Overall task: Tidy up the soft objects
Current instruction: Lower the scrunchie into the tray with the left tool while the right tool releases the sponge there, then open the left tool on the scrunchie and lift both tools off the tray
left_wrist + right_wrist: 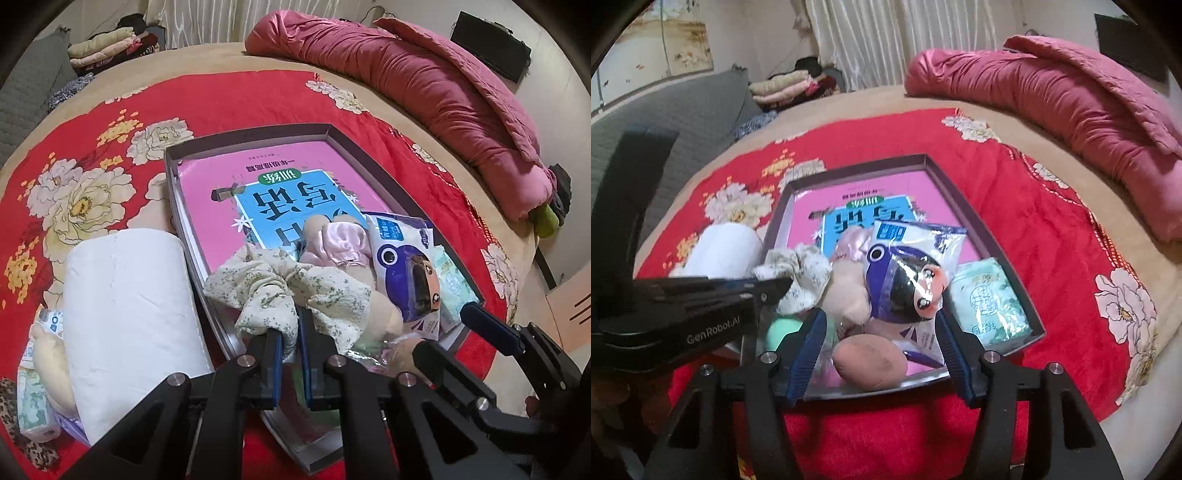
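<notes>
A: Fingers of the left gripper (291, 345) were pressed together on a fold of the floral cloth (284, 291). The cloth hung bunched over the near left part of the grey tray (255, 133).

B: And the right gripper (882, 347)?

A: Its blue pads (809, 347) stood apart, gripping nothing. Between them, seen from the right wrist, lay a brown plush ball (871, 363) and the lower edge of the doll packet (908, 284), neither one touched.

B: Contents of the tray?

A: A pink book (266, 184) lay flat on the tray floor, printed side up. On its near half were piled the cloth, a beige plush toy with pink satin (343, 240), the doll packet in clear wrap, and a pale green tissue pack (990, 302) at the right corner. A mint-green rounded item (783, 328) showed beside the left pad; I could not tell what it was.

B: Outside the tray?

A: A white paper roll (129, 314) lay just left of it on the red flowered blanket (221, 99), with another tissue pack (33, 410) by its near end. A rolled pink quilt (424, 88) lay along the far right edge of the bed.
</notes>
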`<state>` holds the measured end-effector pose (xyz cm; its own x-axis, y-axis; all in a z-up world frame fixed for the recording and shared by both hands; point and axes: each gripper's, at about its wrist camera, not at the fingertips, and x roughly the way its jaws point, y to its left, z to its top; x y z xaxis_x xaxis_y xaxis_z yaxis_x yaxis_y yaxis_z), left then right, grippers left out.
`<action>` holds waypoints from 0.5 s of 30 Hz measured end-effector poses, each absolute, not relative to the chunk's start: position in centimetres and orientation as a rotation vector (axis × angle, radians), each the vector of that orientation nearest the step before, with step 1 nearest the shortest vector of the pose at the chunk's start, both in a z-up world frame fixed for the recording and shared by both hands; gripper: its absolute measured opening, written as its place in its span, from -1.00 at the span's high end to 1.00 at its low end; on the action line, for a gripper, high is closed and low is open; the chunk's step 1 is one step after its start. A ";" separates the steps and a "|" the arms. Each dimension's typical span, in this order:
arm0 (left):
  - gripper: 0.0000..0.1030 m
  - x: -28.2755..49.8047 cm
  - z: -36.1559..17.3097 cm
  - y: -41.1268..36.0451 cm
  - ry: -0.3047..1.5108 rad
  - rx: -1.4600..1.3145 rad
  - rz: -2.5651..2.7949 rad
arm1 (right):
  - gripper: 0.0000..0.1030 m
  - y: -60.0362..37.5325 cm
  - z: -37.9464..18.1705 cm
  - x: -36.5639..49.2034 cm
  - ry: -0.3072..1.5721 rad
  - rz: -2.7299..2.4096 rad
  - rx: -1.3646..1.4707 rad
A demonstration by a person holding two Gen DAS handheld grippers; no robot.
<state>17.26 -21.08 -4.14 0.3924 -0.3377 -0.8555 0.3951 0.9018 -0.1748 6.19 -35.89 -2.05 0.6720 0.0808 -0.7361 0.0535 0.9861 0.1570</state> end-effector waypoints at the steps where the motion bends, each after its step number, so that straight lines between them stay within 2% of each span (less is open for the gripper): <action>1: 0.84 17.2 -4.1 -21.1 1.072 0.055 -0.470 | -0.23 -36.0 -2.1 6.2 0.837 0.011 0.177; 7: 0.80 17.0 -3.8 -20.9 1.077 0.036 -0.491 | -0.23 -37.2 -1.9 6.0 0.817 -0.029 0.222; 15: 0.42 16.5 -3.3 -20.9 1.068 0.024 -0.508 | -0.23 -37.5 -1.8 5.8 0.806 -0.043 0.232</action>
<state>16.48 -20.94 -3.28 0.3788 -0.3861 -0.8411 0.4087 0.8852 -0.2222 5.83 -37.49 -1.80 0.6931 0.0497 -0.7191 0.1265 0.9738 0.1892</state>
